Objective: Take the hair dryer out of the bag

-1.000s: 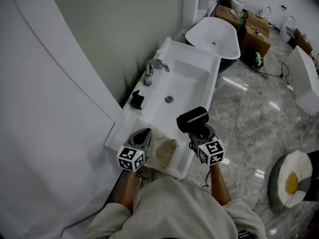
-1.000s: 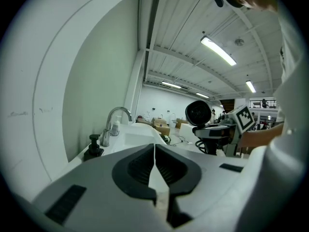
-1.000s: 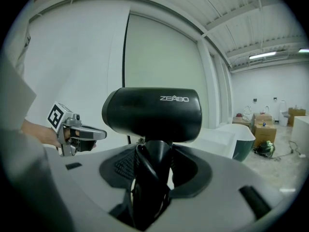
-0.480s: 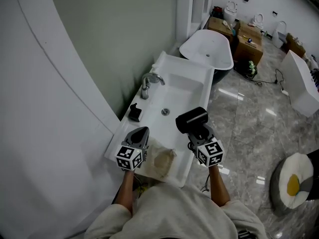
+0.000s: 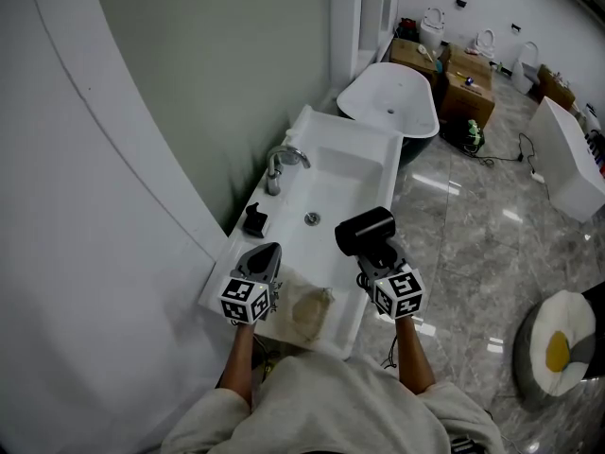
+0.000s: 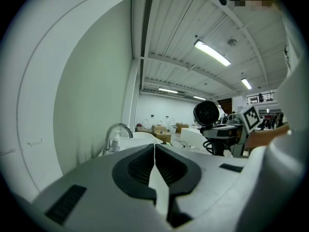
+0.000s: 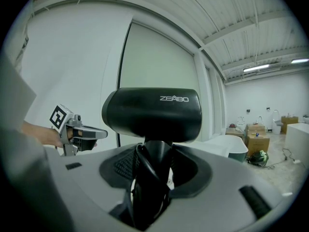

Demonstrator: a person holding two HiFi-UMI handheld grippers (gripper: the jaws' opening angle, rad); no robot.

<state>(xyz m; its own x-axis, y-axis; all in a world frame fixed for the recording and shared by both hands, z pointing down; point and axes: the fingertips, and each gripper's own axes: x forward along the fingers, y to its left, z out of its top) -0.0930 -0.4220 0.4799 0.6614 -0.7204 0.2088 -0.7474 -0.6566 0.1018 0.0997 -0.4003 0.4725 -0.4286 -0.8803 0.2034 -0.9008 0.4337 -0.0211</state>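
Right gripper [image 5: 378,252]: the 2 jaws are standing part open and pinching the handle of the black hair dryer [image 5: 365,228], whose head is sitting upright above them. In the right gripper view the handle is filling the gap between the pads [image 7: 119,166], and a black cord [image 7: 143,175] is running along it. The dryer is hanging clear of the bag [image 5: 310,306], above the near right edge of the white sink counter [image 5: 373,145].

Left gripper [image 5: 266,253]: the jaws are pressing together with nothing between them; the left gripper view is showing the 2 pads meeting along 1 line. This gripper is hovering over the near left part of the counter, well apart from the dryer.

The bag, tan and crumpled, is lying on the near end of the counter, between the 2 grippers and below them.

A faucet [image 5: 277,166] is standing at the left rim of the basin. A small black item [image 5: 254,220] is lying on the left ledge, between faucet and left gripper. A white bathtub [image 5: 389,102] is standing past the counter's far end, with cardboard boxes [image 5: 465,81] farther off.
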